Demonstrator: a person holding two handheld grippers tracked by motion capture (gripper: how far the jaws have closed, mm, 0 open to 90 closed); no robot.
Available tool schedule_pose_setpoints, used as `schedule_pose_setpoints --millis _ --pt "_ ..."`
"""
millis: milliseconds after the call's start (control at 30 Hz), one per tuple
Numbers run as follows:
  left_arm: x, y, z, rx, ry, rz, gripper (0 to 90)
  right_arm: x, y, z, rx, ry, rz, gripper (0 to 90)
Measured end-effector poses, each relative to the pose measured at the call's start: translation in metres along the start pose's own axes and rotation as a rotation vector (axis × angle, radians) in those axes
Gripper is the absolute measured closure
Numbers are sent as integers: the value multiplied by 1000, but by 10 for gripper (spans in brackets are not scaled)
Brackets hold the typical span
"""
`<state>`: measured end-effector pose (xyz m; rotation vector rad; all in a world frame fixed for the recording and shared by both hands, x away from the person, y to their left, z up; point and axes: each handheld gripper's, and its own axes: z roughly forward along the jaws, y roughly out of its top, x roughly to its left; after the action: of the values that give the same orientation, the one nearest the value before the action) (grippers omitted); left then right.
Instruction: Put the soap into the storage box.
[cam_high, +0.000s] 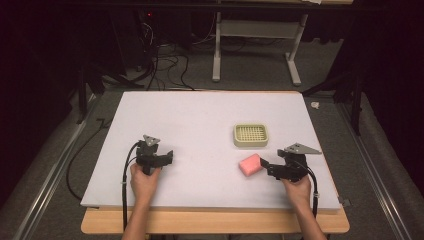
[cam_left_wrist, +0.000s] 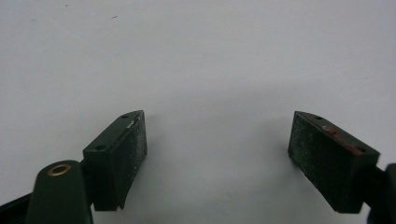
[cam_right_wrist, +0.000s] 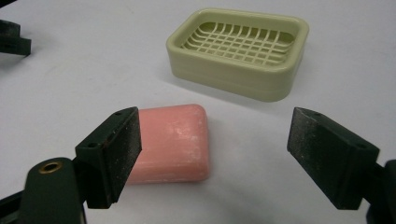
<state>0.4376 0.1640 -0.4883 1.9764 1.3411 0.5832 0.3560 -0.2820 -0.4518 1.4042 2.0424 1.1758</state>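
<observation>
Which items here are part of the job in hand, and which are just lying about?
In the job:
- pink soap bar, lying flat on the table
- green soap dish, empty, just beyond the bar
- right claw, open, beside the bar

Lying about:
- left claw, open over bare white table
- cables on the floor

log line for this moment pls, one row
right gripper: open, by pink soap, not gripping | left gripper: open, holding nothing | soap dish: holds nothing | soap on table

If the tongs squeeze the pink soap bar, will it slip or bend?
The pink soap bar looks solid, so it probably stays stiff. Its rounded, smooth edges may slip between the pads. Lying flat on the table, it should slide rather than roll if pushed.
</observation>
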Motion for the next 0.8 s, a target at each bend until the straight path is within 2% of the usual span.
schedule_pose_setpoints --millis 567,800 --pt "0 0 0 -1 -1 -2 201 23 0 11 33 24 -51 167" --pt "0 0 0 0 -1 -2 201 34 0 21 68 25 -104 143"
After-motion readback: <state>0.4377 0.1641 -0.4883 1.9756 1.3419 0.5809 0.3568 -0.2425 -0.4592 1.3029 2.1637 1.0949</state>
